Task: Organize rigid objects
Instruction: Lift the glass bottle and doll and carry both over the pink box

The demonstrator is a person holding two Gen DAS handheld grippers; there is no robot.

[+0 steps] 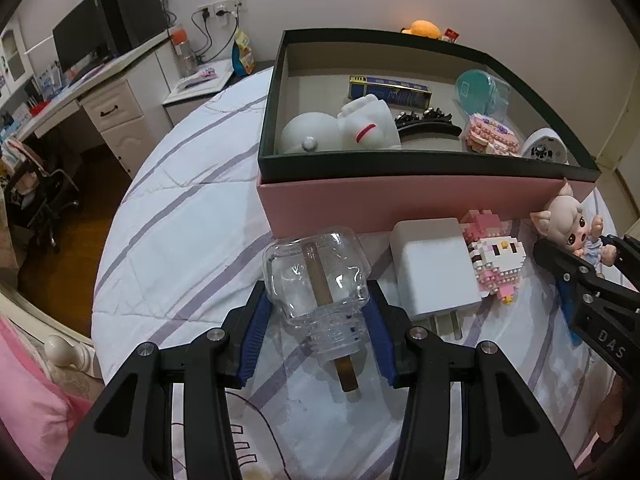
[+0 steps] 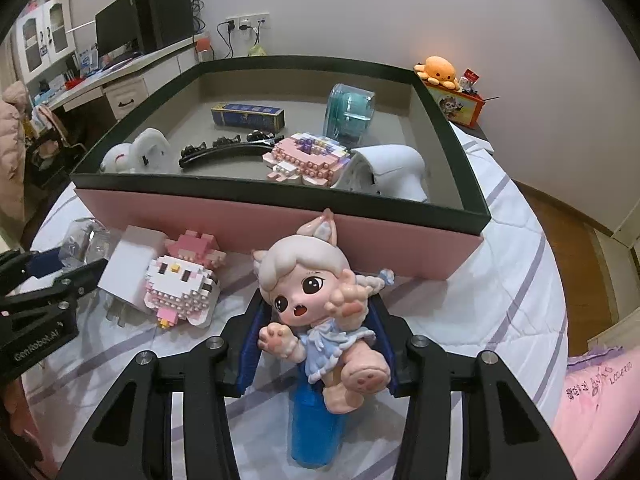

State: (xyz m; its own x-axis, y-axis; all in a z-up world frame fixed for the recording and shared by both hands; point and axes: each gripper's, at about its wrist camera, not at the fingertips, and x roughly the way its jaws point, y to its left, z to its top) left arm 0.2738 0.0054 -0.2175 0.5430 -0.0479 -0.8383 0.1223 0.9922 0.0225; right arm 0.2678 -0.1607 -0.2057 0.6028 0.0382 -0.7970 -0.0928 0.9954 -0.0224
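My left gripper [image 1: 318,298] is shut on a clear glass skull-shaped bottle [image 1: 312,272] with a brown stick inside, its blue pads pressing both sides just above the striped bedcover. In the right wrist view my right gripper [image 2: 318,308] is shut on a cat-eared doll figurine [image 2: 304,292] in a blue dress, also seen in the left view as the doll [image 1: 576,228]. A blue cylinder [image 2: 316,432] lies under the doll. Between them rest a white charger plug [image 1: 432,264] and a pink-and-white block cat [image 1: 496,260]. Behind stands the pink box [image 1: 400,204] with a dark rim.
The box holds a white figurine [image 1: 340,128], a blue carton [image 1: 390,90], a black hair clip [image 1: 428,126], a teal case [image 1: 478,90], a pink block model [image 1: 492,136] and a white device [image 1: 544,148]. The bed edge drops to a wooden floor [image 1: 72,224] on the left; a desk [image 1: 112,108] stands beyond.
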